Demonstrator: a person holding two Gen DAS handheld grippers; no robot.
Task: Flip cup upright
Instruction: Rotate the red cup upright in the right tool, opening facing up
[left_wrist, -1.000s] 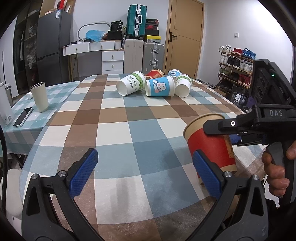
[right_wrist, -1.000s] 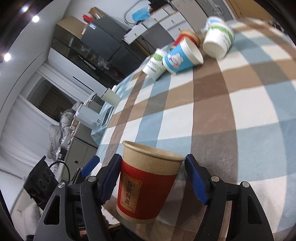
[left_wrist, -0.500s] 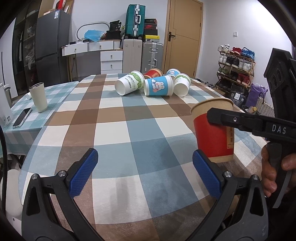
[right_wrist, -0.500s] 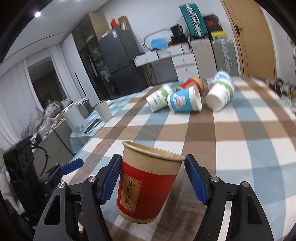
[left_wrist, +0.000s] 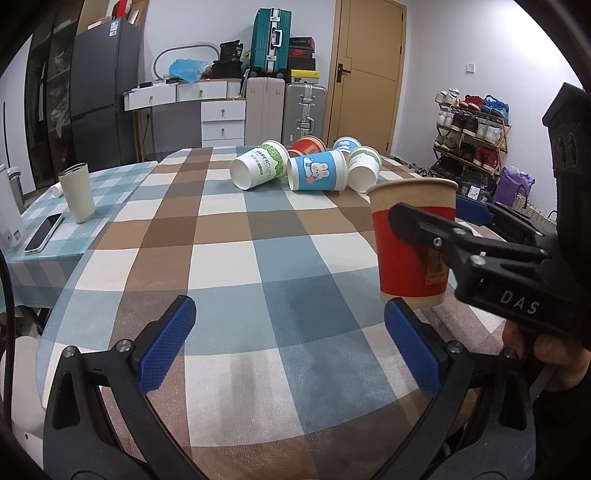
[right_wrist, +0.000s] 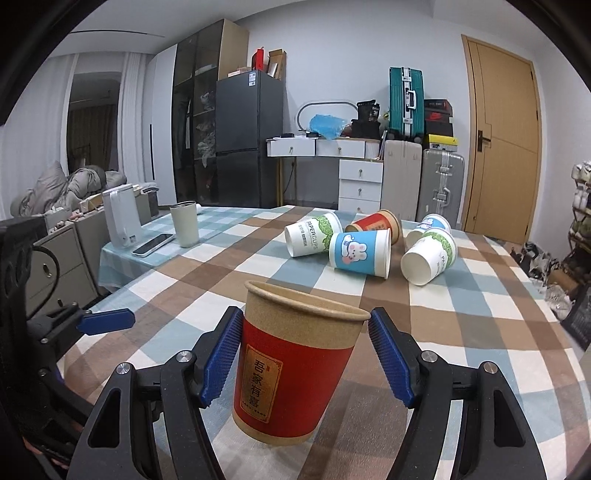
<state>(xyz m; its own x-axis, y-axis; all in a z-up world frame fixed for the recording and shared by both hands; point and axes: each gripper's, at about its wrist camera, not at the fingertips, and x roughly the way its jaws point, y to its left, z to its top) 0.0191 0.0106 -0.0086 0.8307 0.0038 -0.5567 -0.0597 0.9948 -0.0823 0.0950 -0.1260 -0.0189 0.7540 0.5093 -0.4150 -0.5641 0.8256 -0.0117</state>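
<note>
A red and brown paper cup (right_wrist: 295, 365) stands upright, mouth up, between the blue pads of my right gripper (right_wrist: 306, 358), which is shut on it. In the left wrist view the same cup (left_wrist: 410, 243) sits at the right with its base at the checked tablecloth (left_wrist: 229, 266), and my right gripper (left_wrist: 461, 236) reaches in from the right. My left gripper (left_wrist: 291, 347) is open and empty over the table's near edge. Several paper cups lie on their sides at the far end, among them a blue rabbit cup (left_wrist: 317, 171) and a white green-print cup (left_wrist: 258, 169).
A cream tumbler (left_wrist: 77, 192), a phone (left_wrist: 43, 232) and a white kettle (right_wrist: 120, 216) stand on the left side table. A shoe rack (left_wrist: 469, 136) is beyond the table's right edge. Drawers, suitcases and a door are at the back.
My right gripper has turned level with the red cup in it. The cup has gone from tilted to upright and moved right and forward, down to the tablecloth. My left gripper has stayed put.
</note>
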